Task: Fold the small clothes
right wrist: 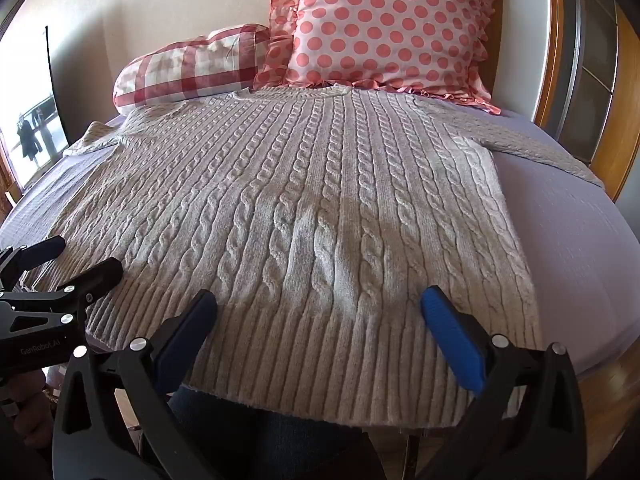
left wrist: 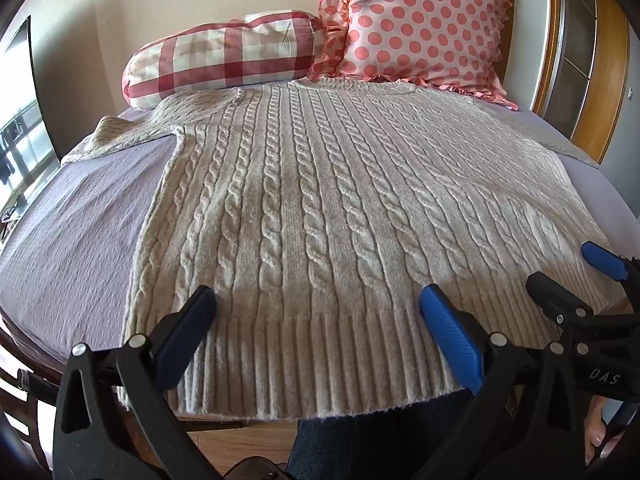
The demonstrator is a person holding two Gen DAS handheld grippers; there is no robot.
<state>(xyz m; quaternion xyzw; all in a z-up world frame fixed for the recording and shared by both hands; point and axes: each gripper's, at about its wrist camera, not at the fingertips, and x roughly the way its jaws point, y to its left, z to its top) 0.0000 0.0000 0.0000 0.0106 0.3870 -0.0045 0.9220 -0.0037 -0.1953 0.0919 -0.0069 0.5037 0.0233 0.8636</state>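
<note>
A cream cable-knit sweater (left wrist: 320, 208) lies flat on the bed, hem toward me, neck at the pillows; it also shows in the right wrist view (right wrist: 304, 216). Its left sleeve (left wrist: 120, 132) spreads out to the left, its right sleeve (right wrist: 540, 148) to the right. My left gripper (left wrist: 318, 304) is open, hovering above the ribbed hem left of centre. My right gripper (right wrist: 318, 304) is open above the hem right of centre. Each gripper shows in the other's view: the right gripper (left wrist: 572, 272) and the left gripper (right wrist: 84, 256), both open and empty.
A lilac sheet (left wrist: 80, 232) covers the bed. A red checked bolster (left wrist: 224, 56) and a pink polka-dot pillow (left wrist: 424, 20) lean on the wall at the head. A wooden frame (right wrist: 560, 60) stands at right. The bed's near edge and wood floor (left wrist: 248, 440) lie below the hem.
</note>
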